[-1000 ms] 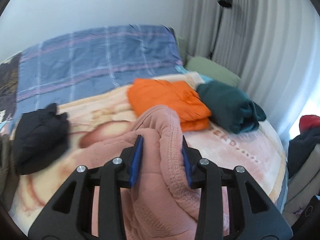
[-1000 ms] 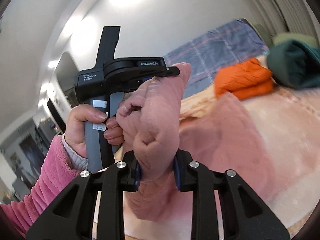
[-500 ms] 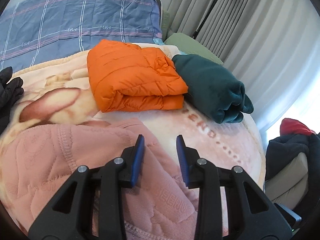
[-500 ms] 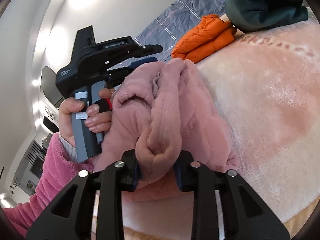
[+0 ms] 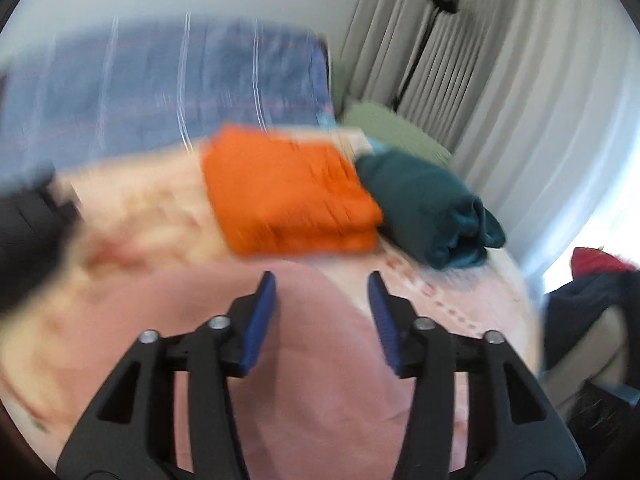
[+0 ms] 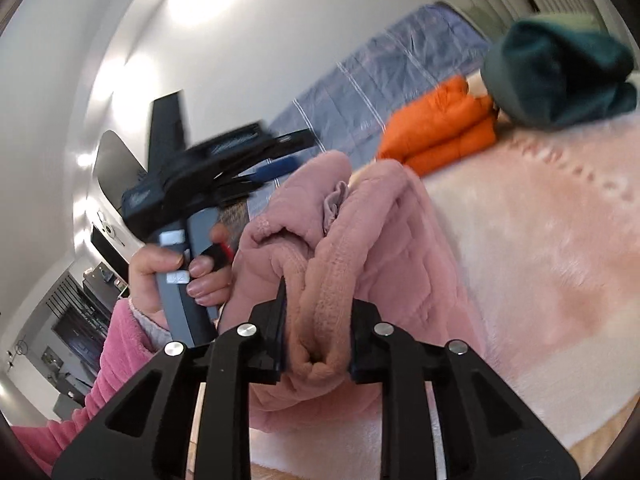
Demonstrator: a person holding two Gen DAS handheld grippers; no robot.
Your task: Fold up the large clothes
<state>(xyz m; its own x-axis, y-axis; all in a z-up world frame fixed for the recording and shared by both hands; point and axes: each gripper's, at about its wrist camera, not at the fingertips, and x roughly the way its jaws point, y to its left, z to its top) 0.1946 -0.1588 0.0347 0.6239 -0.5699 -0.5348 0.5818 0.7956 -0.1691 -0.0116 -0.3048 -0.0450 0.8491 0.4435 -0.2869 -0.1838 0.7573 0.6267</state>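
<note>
Half a second ago the left gripper (image 5: pixel 322 312) was seen with its blue pads closer together over the pink garment (image 5: pixel 312 360); now the jaws are spread wide with nothing between them, and the view is blurred. The right gripper (image 6: pixel 318 320) is clamped, as before, on a bunched fold of the same garment, low in the centre of the right wrist frame. The garment is spread on the pale pink blanket (image 6: pixel 540 240). A folded orange jacket (image 5: pixel 288 196) and a rolled dark green garment (image 5: pixel 428 208) are placed touching each other above centre. Bare blanket is left at the right of the right wrist frame, up to the bed's lower right edge.
</note>
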